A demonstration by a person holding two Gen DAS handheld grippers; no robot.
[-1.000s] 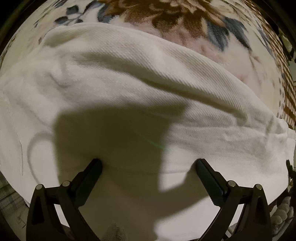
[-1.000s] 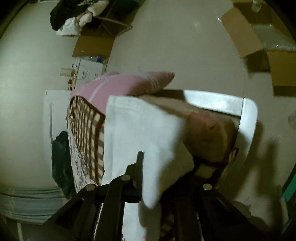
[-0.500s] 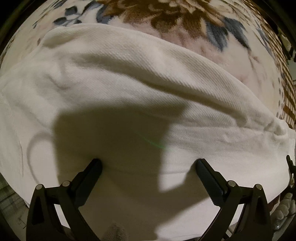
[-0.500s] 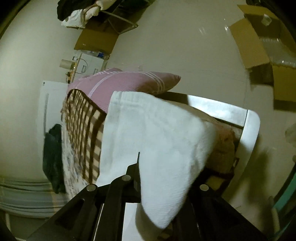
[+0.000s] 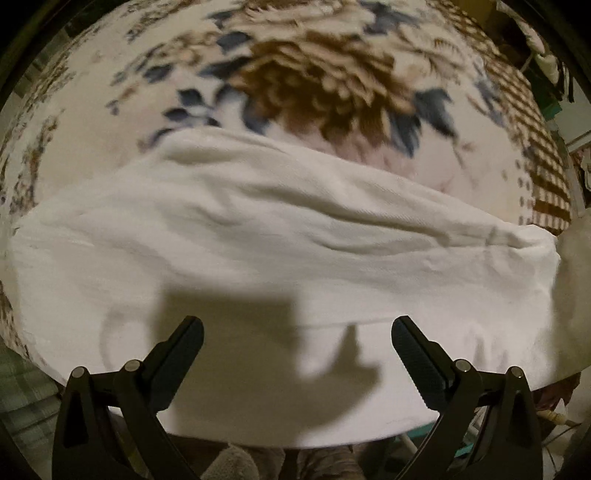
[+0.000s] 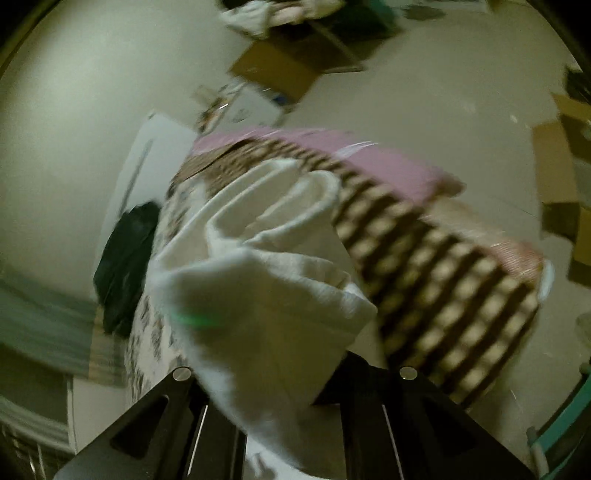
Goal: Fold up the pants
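White pants lie spread across a floral blanket in the left wrist view. My left gripper is open and empty, hovering just above the pants' near part, its shadow falling on the cloth. In the right wrist view my right gripper is shut on an end of the white pants and holds it lifted above the bed; the cloth drapes over the jaws and hides the fingertips. The pants' folded layers trail back toward the bed.
A brown checked blanket and a pink pillow lie on the bed. Cardboard boxes, a clothes pile and a dark garment sit on the pale floor around it.
The left gripper has pulled back from the pants, so more floral blanket shows. The right gripper has swung over the bed with the pants' end, tilting the view down.
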